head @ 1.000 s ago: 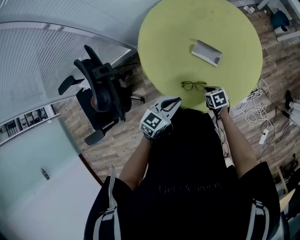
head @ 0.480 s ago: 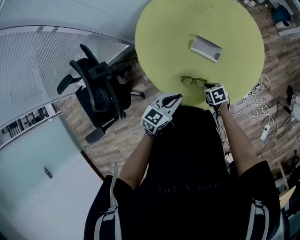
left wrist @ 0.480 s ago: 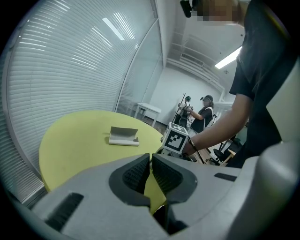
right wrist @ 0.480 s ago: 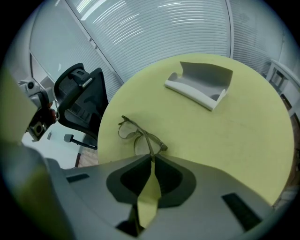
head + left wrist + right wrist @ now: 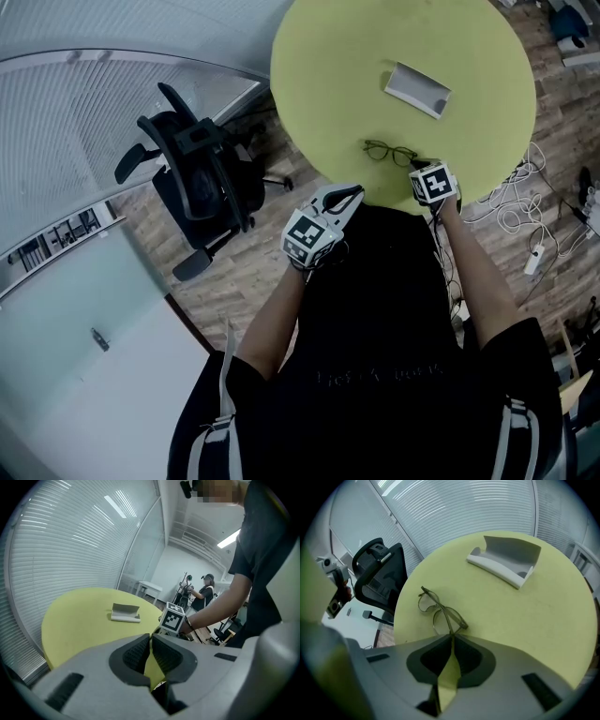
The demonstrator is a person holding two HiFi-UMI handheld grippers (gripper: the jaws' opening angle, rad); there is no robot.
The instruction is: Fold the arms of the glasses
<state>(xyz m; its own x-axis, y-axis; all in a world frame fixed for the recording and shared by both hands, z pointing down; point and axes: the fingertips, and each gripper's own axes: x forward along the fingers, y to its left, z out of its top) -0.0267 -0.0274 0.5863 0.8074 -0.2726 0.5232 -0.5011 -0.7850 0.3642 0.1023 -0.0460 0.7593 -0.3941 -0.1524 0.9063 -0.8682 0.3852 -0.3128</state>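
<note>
Thin, wire-framed glasses (image 5: 389, 152) with rounded lenses lie near the edge of the smooth, round yellow table (image 5: 375, 56). The right gripper (image 5: 452, 637) pinches one arm. The left gripper (image 5: 150, 637) is closed, its ribbed pads meeting on nothing.

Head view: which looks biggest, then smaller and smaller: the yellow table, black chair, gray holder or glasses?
1. yellow table
2. black chair
3. gray holder
4. glasses, only slightly smaller than the holder
</note>
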